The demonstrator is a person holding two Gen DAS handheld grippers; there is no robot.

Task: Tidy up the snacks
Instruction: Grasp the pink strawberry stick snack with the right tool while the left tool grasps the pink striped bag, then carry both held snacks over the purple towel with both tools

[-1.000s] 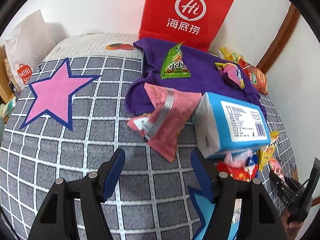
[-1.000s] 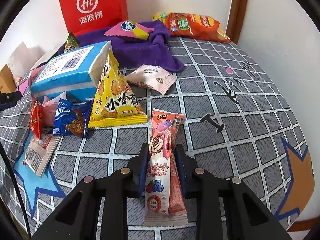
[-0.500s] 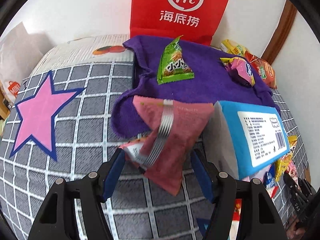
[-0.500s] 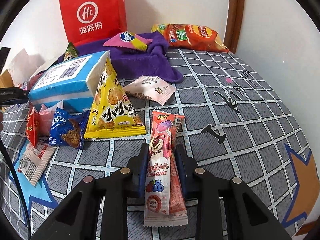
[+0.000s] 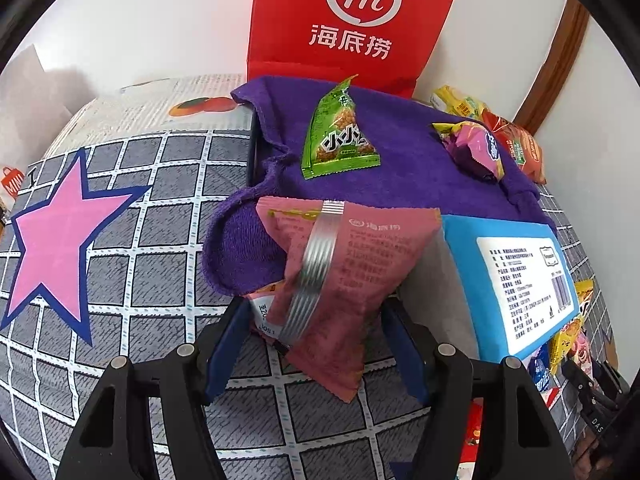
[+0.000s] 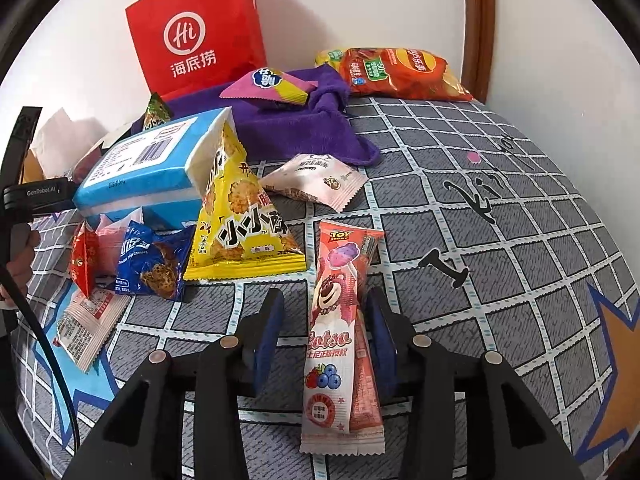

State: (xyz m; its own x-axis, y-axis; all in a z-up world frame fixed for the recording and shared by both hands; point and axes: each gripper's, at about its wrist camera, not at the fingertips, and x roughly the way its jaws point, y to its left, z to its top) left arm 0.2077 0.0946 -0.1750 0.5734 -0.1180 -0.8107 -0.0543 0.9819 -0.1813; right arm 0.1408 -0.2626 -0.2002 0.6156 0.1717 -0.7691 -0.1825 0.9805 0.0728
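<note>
A pink snack bag (image 5: 344, 280) with a silver seam lies on the checked bedspread (image 5: 140, 240), its top resting on a purple towel (image 5: 400, 168). My left gripper (image 5: 316, 348) stands open around the bag's lower end, one blue finger on each side, neither pad clearly pressing. In the right wrist view a long pink Lotso packet (image 6: 332, 320) lies flat between the fingers of my right gripper (image 6: 324, 336). Its jaws are opening: the left pad stands clear of the packet and the right pad sits just beside it.
A red paper bag (image 6: 196, 40) stands at the wall behind the towel. A blue tissue pack (image 6: 152, 168), a yellow triangular snack (image 6: 240, 232), a blue cookie pack (image 6: 152, 264) and a small white packet (image 6: 316, 180) lie left and ahead. A green snack (image 5: 338, 136) rests on the towel.
My left gripper has moved forward and down until the pink bag lies between its fingers. The right gripper's jaws have parted from the Lotso packet, which stays on the bedspread.
</note>
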